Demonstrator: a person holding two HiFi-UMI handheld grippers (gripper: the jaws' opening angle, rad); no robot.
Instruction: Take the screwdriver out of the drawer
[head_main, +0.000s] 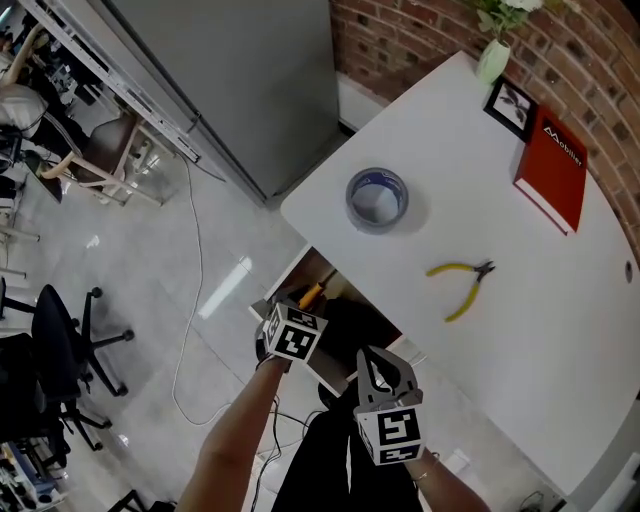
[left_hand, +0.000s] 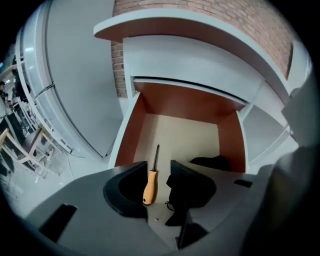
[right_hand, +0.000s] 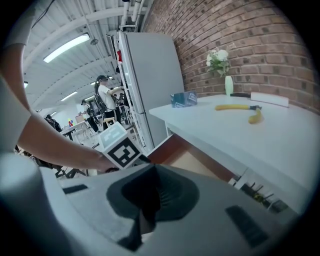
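The drawer (left_hand: 177, 132) under the white table (head_main: 560, 330) stands pulled out. On its pale floor lies the screwdriver (left_hand: 149, 183), orange handle near me and thin shaft pointing to the back; its handle (head_main: 316, 291) also peeks out in the head view. My left gripper (left_hand: 159, 174) hovers over the drawer's front, open, and the handle shows in the gap between its jaws, close to the left one. My left gripper (head_main: 292, 308) is at the drawer's front edge. My right gripper (head_main: 376, 362) hangs back to the right, shut and empty, (right_hand: 146, 202).
A black object (left_hand: 211, 162) lies at the drawer's right side. On the table are a tape roll (head_main: 377, 198), yellow pliers (head_main: 460, 283), a red book (head_main: 552, 168), a framed picture (head_main: 510, 106) and a vase (head_main: 493, 58). A grey cabinet (head_main: 230, 80) stands left.
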